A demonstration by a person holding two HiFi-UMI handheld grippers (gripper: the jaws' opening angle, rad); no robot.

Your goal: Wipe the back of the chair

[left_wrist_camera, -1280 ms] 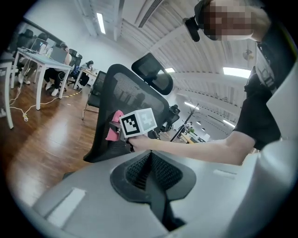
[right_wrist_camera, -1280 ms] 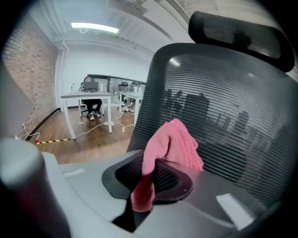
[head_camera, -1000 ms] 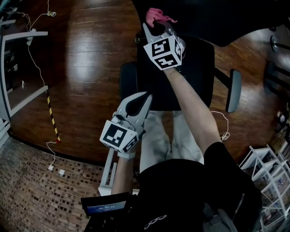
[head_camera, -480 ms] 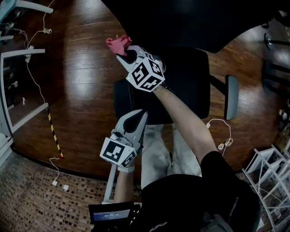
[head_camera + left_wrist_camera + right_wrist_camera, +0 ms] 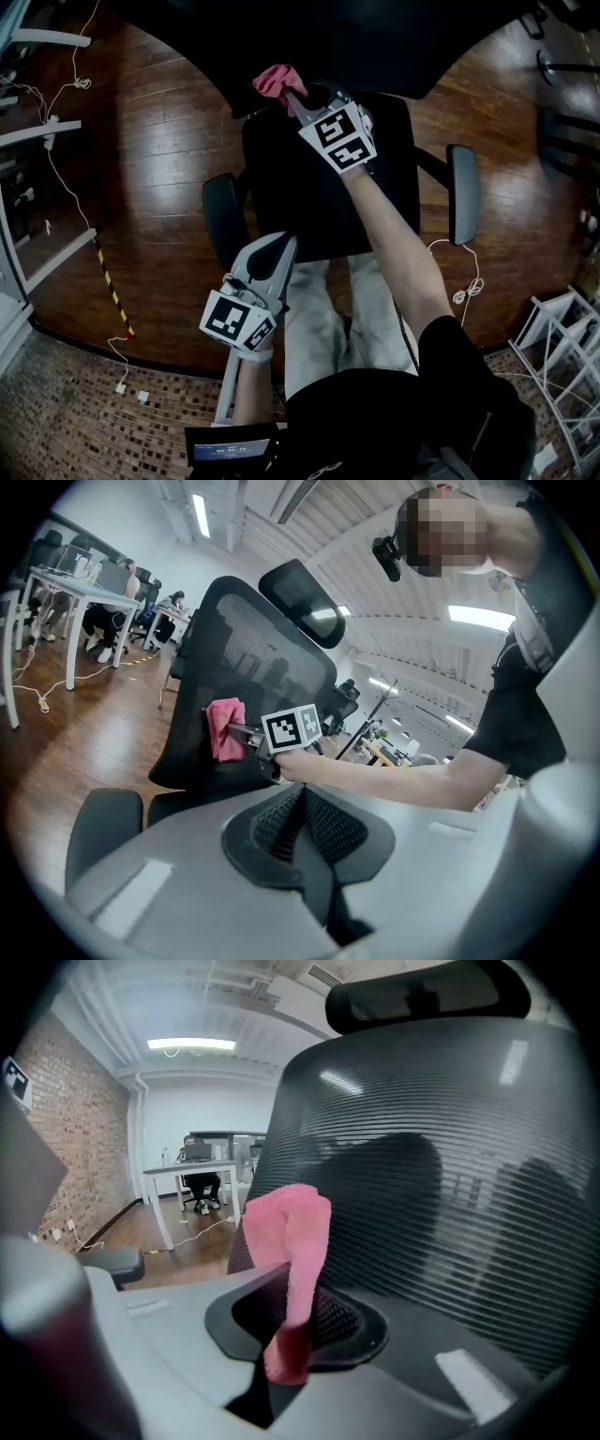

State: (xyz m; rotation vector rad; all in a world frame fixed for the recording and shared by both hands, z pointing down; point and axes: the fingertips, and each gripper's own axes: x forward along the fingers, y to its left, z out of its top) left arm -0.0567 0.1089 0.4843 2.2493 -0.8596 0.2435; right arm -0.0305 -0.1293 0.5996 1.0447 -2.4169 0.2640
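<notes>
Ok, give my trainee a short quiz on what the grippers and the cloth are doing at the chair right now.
1. True or false: the left hand-held gripper holds the pink cloth.
2. The cloth is closest to which chair part: A backrest, B armrest, C seat?
3. Fill in: the left hand-held gripper's jaws are ___.
Key: 1 false, the right hand-held gripper holds it; 2 A; 3 shut.

I see the cloth (image 5: 286, 1232) as soft, fuzzy pink terry. The chair back (image 5: 450, 1194) is black woven mesh with a faint sheen, and its armrest (image 5: 463, 192) looks smooth and matt. The floor (image 5: 159, 169) is glossy dark wood. My right gripper (image 5: 286, 1321) is matt grey plastic with textured black pads.
</notes>
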